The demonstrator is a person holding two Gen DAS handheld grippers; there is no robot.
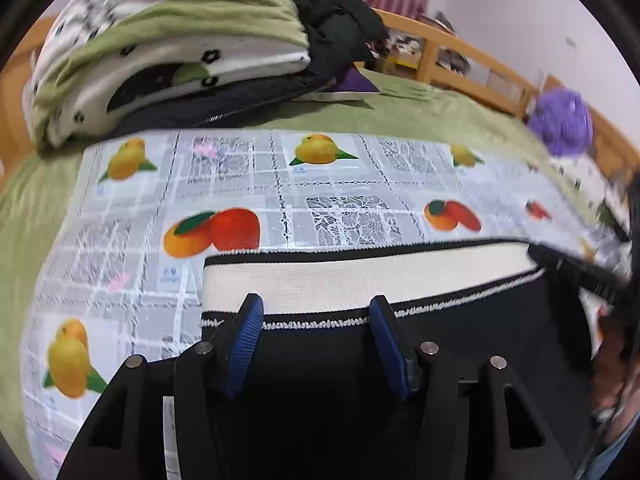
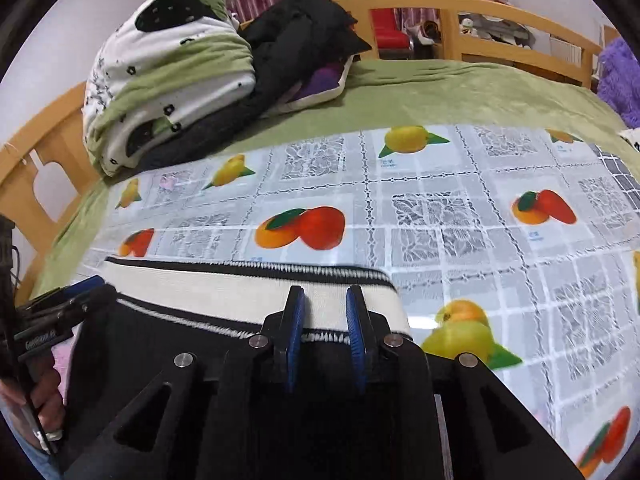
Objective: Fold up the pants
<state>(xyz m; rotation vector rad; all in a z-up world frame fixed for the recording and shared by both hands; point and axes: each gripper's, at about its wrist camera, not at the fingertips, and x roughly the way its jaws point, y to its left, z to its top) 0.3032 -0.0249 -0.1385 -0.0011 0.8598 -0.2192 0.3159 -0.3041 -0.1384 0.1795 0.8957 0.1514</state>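
Pants [image 1: 400,360] lie on the fruit-print cloth [image 1: 240,184], waistband just ahead of my left gripper [image 1: 316,316] and right gripper [image 2: 326,308]; both gape, holding nothing. I should pinch the corners evenly.

- Small blue captions sit beneath the fruit pictures on the printed plastic cloth [image 2: 440,184] spread over the bed; they are too small and blurred to read in either wrist view.
- A pale line of lettering runs along the handle of the left gripper [image 2: 60,312], seen at the edge of the right wrist view; it may be a brand name, but it cannot be made out.
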